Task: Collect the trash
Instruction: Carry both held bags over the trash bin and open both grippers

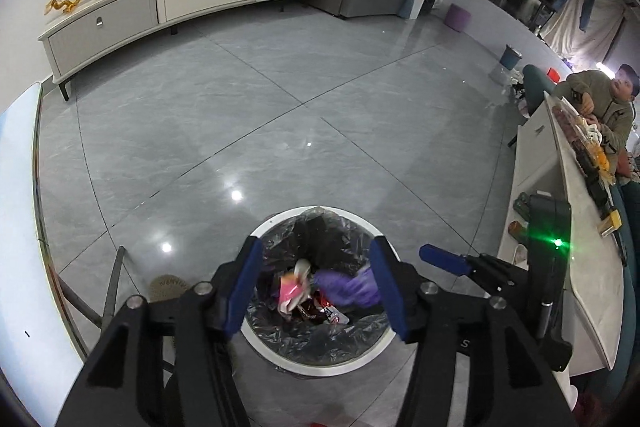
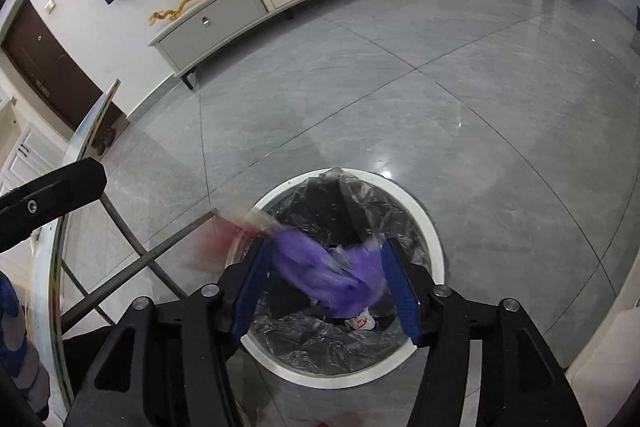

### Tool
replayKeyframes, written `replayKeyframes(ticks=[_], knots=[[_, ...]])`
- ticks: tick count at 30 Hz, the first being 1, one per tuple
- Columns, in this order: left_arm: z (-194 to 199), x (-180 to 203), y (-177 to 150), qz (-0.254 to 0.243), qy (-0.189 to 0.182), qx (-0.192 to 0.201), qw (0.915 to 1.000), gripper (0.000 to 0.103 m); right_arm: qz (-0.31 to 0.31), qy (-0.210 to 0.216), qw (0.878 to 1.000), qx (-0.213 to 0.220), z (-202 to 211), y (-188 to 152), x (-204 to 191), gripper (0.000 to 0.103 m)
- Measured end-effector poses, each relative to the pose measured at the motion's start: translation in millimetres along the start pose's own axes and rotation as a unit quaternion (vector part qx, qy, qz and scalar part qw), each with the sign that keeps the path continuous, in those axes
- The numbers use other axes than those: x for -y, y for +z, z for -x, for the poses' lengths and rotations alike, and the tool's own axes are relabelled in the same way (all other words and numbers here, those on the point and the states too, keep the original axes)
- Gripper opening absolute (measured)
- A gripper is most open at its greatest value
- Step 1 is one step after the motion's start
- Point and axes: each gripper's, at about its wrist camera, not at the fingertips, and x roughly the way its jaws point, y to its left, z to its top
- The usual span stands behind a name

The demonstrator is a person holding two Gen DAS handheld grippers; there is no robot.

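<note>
A round white-rimmed trash bin (image 1: 276,357) with a black liner stands on the grey floor, also in the right wrist view (image 2: 436,239). Inside lie pink and red wrappers (image 1: 294,293). A blurred purple wrapper (image 2: 332,275) hangs between my right gripper's (image 2: 326,287) open fingers, above the bin; whether it touches them I cannot tell. It also shows in the left wrist view (image 1: 348,287). My left gripper (image 1: 316,291) is open and empty right over the bin. My right gripper also shows at the left view's right side (image 1: 442,259).
A glass table edge (image 2: 52,267) with metal legs (image 2: 136,263) stands to the left. A white counter (image 1: 588,287) with snacks is on the right, with a seated person (image 1: 608,107) behind it. A TV cabinet (image 1: 160,7) lines the far wall.
</note>
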Motion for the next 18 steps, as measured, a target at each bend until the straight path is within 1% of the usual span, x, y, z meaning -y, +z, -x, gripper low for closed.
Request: replayKeyframes(ticks=[3, 6, 11, 12, 15, 18], knots=[[6, 3, 2, -0.002, 0.007, 0.008, 0.9999, 0.054, -0.003, -0.001, 1.000, 0.006, 7, -1, 1, 0.059], [14, 5, 1, 0.001, 0.021, 0.023, 0.9995, 0.054, -0.003, 0.000, 1.000, 0.014, 14, 1, 1, 0.059], [35, 3, -5, 0.007, 0.065, 0.057, 0.9962, 0.054, 0.006, 0.006, 0.999, 0.036, 35, 4, -4, 0.059], [41, 2, -7, 0.008, 0.077, 0.066, 0.9948, 0.055, 0.008, 0.006, 0.999, 0.041, 40, 5, -6, 0.059], [56, -1, -11, 0.012, 0.101, 0.089, 0.9908, 0.065, 0.014, 0.007, 0.998, 0.056, 53, 6, -12, 0.059], [72, -4, -17, 0.014, 0.119, 0.109, 0.9869, 0.068, 0.019, 0.010, 0.997, 0.069, 66, 7, -19, 0.059]])
